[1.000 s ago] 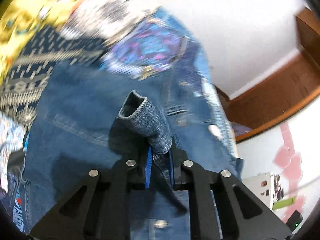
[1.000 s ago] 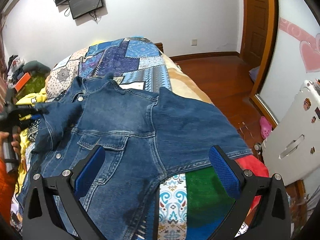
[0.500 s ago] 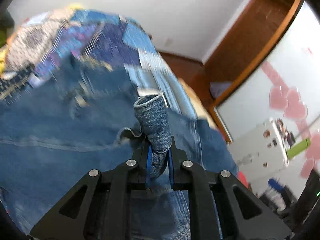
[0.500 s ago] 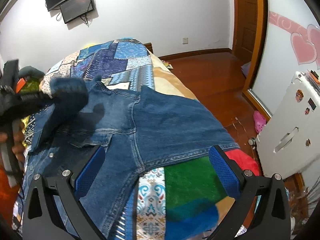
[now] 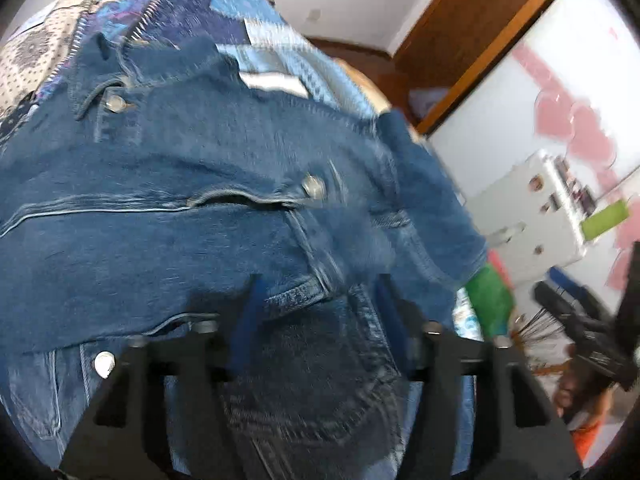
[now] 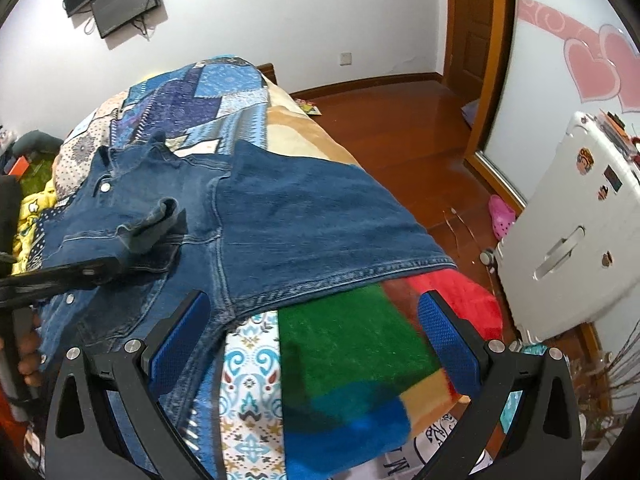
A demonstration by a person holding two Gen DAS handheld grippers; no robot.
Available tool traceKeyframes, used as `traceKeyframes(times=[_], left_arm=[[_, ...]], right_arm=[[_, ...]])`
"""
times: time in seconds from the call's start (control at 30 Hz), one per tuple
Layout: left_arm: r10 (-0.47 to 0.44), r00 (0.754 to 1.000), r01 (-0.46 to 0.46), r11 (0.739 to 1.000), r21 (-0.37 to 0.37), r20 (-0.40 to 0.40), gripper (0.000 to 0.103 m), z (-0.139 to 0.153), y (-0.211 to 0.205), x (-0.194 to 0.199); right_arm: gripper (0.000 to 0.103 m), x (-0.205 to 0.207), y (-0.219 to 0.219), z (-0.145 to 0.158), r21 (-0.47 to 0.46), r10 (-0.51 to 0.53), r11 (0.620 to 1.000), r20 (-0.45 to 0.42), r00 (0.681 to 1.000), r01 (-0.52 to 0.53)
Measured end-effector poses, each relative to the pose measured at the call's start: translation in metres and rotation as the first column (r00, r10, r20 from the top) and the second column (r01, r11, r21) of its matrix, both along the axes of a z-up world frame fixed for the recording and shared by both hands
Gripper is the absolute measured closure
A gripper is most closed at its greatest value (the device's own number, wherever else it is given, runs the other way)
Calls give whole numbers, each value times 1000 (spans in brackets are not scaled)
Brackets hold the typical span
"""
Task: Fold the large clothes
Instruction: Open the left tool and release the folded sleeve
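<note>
Denim jacket (image 6: 288, 220) flat beyond spread right gripper (image 6: 316, 344), sleeve under parted left gripper (image 5: 320, 320)

Left wrist view close above denim jacket (image 5: 224, 184), right farther back (both share it)

The left tongs (image 5: 320, 320), clamped on the sleeve (image 6: 152, 228) a second ago, have now spread apart, leaving that sleeve folded across the jacket (image 6: 280, 216) chest, near the collar.

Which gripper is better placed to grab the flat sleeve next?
Right. The right gripper is open, close to the flat sleeve's cuff edge; the left gripper, also open, sits over the folded sleeve across the jacket.
</note>
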State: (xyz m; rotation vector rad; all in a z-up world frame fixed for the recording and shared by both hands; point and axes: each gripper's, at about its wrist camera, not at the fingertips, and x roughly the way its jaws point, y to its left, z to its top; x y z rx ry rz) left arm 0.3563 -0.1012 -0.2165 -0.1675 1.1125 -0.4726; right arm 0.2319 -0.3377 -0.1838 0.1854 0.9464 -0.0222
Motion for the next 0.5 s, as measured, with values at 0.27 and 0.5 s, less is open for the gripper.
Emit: traceKeyframes(times=[0.27, 0.5], left_arm=[[63, 972, -108, 975, 194, 228, 25, 43, 42, -14], [126, 936, -247, 900, 359, 328, 12, 37, 89, -26]], right_arm=[[0, 7, -25, -5, 55, -28, 998, -15, 999, 29], [0, 28, -56, -38, 237, -35, 970, -113, 993, 61]])
